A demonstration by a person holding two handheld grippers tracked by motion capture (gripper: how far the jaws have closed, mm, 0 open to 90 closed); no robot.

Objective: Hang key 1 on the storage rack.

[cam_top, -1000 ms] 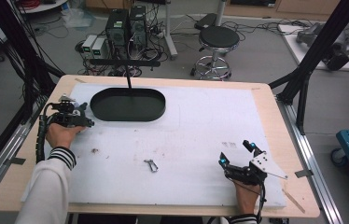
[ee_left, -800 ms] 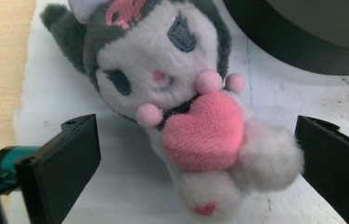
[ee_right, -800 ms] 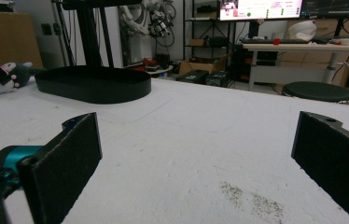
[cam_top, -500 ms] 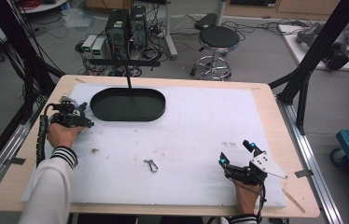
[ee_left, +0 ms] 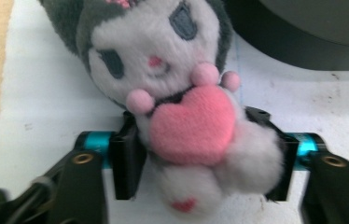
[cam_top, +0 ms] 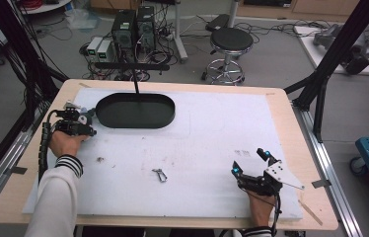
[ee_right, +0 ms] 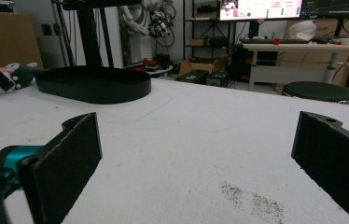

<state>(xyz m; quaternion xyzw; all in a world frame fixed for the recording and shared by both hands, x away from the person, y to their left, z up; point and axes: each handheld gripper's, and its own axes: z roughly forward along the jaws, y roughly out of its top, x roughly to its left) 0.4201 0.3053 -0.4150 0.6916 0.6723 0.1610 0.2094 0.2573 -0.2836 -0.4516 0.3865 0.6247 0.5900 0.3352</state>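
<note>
Tongs in your left hand [ee_left: 200,154] are squeezed on a soft toy [ee_left: 182,116]. It is a little plush animal with a white face, dark grey ears and a pink heart held on its tummy. The two black jaws press on its sides, one on each side of the heart. The toy's head sticks out past the jaws, and just beyond it lies the black oval tray [ee_left: 303,37]. In the high view your left tongs [cam_top: 76,121] sit right beside the near left end of that tray [cam_top: 135,111], at the left edge of the white worktop [cam_top: 212,128].

Your right tongs [cam_top: 251,165] are wide open with nothing between the jaws. They rest low over the white worktop [ee_right: 186,154], near its front right corner, well apart from your left tongs. Looking along them, you can see the black tray [ee_right: 93,84] far ahead and the soft toy [ee_right: 16,74] next to its left end.

A small metal clip [cam_top: 160,175] lies on the worktop between your two tongs, nearer the right ones.
</note>
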